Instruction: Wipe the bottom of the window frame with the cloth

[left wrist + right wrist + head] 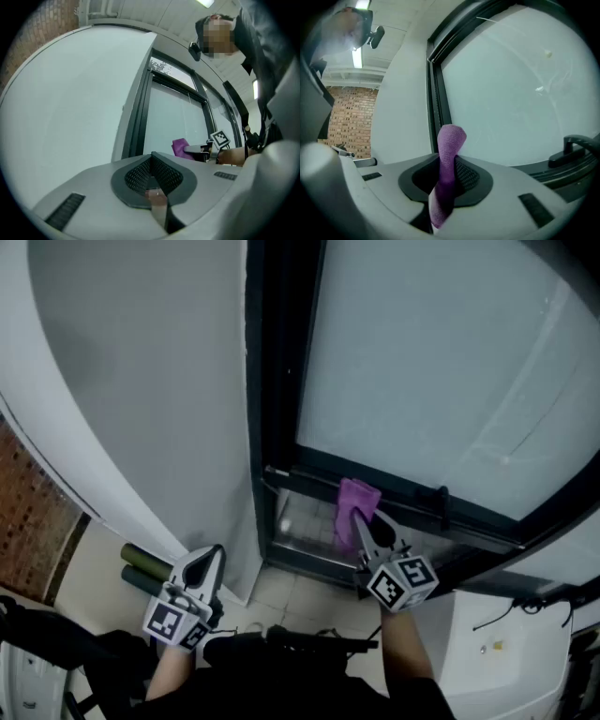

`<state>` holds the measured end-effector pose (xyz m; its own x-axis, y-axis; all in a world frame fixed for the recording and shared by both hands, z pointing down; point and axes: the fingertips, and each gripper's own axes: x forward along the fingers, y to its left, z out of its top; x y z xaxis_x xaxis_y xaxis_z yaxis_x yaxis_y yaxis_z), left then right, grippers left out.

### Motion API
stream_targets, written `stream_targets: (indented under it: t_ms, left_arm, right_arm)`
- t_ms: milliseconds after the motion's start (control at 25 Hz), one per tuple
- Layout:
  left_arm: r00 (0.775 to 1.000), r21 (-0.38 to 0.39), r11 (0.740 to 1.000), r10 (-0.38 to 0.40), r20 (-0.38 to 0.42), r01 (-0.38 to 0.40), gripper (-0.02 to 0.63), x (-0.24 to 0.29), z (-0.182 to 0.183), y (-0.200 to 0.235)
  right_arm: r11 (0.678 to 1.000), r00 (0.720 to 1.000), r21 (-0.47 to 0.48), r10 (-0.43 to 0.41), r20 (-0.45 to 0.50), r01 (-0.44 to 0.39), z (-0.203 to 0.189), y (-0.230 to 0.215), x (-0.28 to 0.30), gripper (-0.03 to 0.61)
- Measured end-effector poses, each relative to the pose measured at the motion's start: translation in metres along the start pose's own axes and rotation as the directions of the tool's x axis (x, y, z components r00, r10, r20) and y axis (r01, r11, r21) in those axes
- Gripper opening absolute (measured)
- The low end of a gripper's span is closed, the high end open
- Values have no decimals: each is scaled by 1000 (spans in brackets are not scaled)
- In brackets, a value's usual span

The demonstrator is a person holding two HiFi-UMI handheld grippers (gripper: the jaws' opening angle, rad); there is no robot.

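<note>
Head view with both gripper views. The right gripper (364,524) is clamped on the purple cloth (356,502). In the right gripper view the cloth (449,149) stands pinched between the two jaws, its free end rising past the fingertips toward the glass.

The bottom rail of the window frame (412,495) lies directly beyond that free end. The rail's long axis runs left to right across the scene. The cloth overlaps the rail's left portion, close to the corner upright, but whether they touch cannot be told. Judged from this, the coming stroke runs rightward along the rail toward the window handle (442,499).

The left gripper (212,557) hangs near and to the left, beside the white wall and well apart from the rail. Its jaws are together on nothing. The right gripper is the nearer. No container can be made out.
</note>
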<state>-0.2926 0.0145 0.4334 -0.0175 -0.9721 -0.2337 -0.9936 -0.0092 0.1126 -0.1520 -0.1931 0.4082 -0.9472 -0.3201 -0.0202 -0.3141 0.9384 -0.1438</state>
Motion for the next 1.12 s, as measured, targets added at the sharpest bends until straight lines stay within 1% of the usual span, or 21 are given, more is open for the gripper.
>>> stream_targets:
  t_ms: [120,160,200,280,320,360,440,480,520,560,600,640,680,720,760,800,920,960,1040,1120]
  left_arm:
    - [999,15,999,42,-31,-41,2,-23,-7,3]
    - [998,20,998,58,-31,-58,2,-32,-7,4]
    - [997,29,997,78,-25,-77,2,-40,-6,7]
    - [993,43,992,118,-8,-117,2,-56,-2,17]
    - [990,43,989,138,-3,-138,2,-63,0,23]
    - [987,40,987,158,1,-158,2,-69,1,28]
    - [982,23,982,189,4,-190,2,-81,3,35]
    - [979,18,979,203,3,-203,2,-86,3,38]
    - [976,21,976,216,1,-216,2,-91,1,43]
    - [974,26,973,228,-1,-228,2,-96,-1,47]
    - [972,25,972,235,-5,-234,2,-99,-2,49]
    - [972,15,972,234,-9,-234,2,-101,-2,49]
    - [973,-2,973,229,-11,-229,2,-101,0,48]
    - [974,-16,974,224,-13,-225,2,-101,1,46]
    - [975,-21,975,223,-17,-223,2,-102,2,46]
    - [974,-20,974,225,-21,-225,2,-104,2,46]
    - [970,-2,971,238,-40,-239,2,-107,0,49]
    - [969,16,970,241,-47,-241,2,-109,-3,50]
    - [967,64,968,246,-64,-242,2,-112,-8,53]
    - [968,81,969,240,-71,-234,2,-111,-9,52]
  right_arm:
    - [998,997,44,-38,-69,41,-8,0,32,69]
    - [997,993,43,-56,-102,61,-11,-2,45,69]
    - [997,989,19,-75,-131,78,-11,-5,59,69]
    - [990,980,-94,-121,-160,107,-5,-9,85,69]
    - [978,975,-169,-149,-162,122,0,-11,97,69]
    - [959,970,-246,-181,-160,138,5,-13,107,69]
    - [905,959,-389,-242,-148,169,13,-16,123,69]
    - [870,952,-459,-271,-143,179,14,-17,130,69]
    - [824,942,-536,-303,-147,182,10,-20,137,69]
    - [767,928,-618,-337,-160,172,1,-25,144,69]
    - [703,911,-696,-369,-182,146,-12,-30,152,69]
    - [644,895,-758,-392,-212,102,-26,-33,159,69]
    - [601,881,-798,-403,-246,52,-39,-34,164,69]
    - [578,869,-816,-408,-280,8,-50,-33,167,69]
    - [573,855,-819,-412,-314,-25,-61,-34,169,69]
    - [577,841,-815,-415,-346,-50,-73,-36,170,69]
    - [603,805,-790,-414,-426,-108,-92,-31,172,69]
    - [608,796,-784,-411,-445,-124,-95,-28,171,71]
    - [610,790,-782,-411,-454,-132,-100,-26,172,71]
    - [613,784,-781,-422,-456,-124,-103,-33,172,72]
